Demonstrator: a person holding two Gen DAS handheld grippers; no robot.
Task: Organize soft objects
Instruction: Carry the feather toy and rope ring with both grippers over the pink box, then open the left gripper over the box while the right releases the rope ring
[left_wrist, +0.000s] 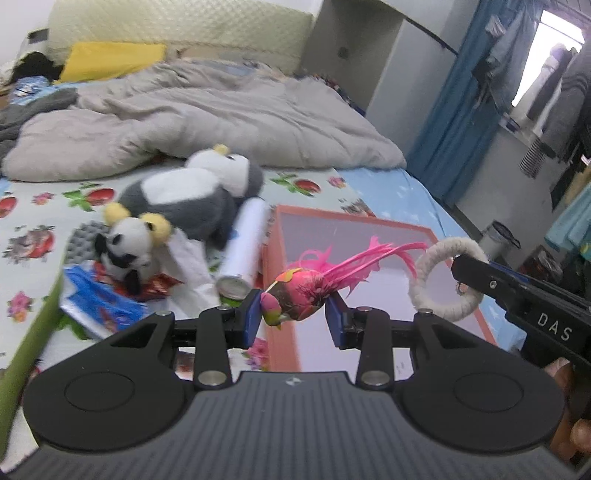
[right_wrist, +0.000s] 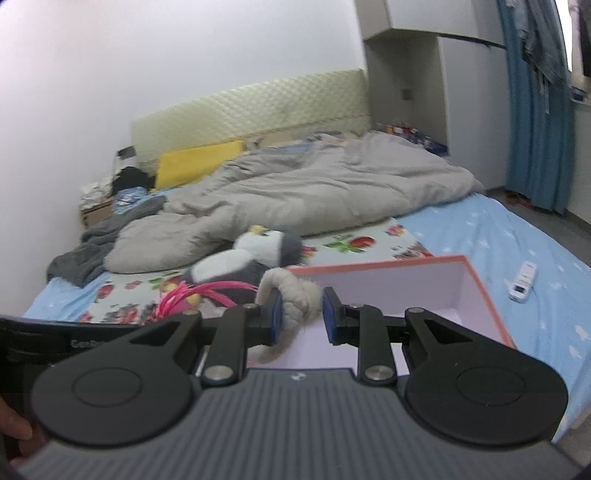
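Note:
My left gripper (left_wrist: 294, 317) is shut on a pink feathered toy bird (left_wrist: 299, 295), held above the near edge of the open pink box (left_wrist: 424, 230). My right gripper (right_wrist: 303, 315) holds a white rope ring (right_wrist: 295, 295) between its pads over the box (right_wrist: 484, 291); the ring also shows in the left wrist view (left_wrist: 448, 280). The bird's pink feathers (right_wrist: 207, 290) show to the left in the right wrist view. A grey-and-white plush penguin (left_wrist: 192, 195) and a small plush panda (left_wrist: 127, 245) lie on the floral sheet to the left of the box. The penguin also shows in the right wrist view (right_wrist: 251, 258).
A white spray can (left_wrist: 242, 251) lies between the penguin and the box. Snack wrappers (left_wrist: 99, 299) lie under the panda. A grey duvet (left_wrist: 207, 114) and yellow pillow (left_wrist: 110, 61) lie behind. A white remote (right_wrist: 522, 282) lies on the blue sheet right of the box.

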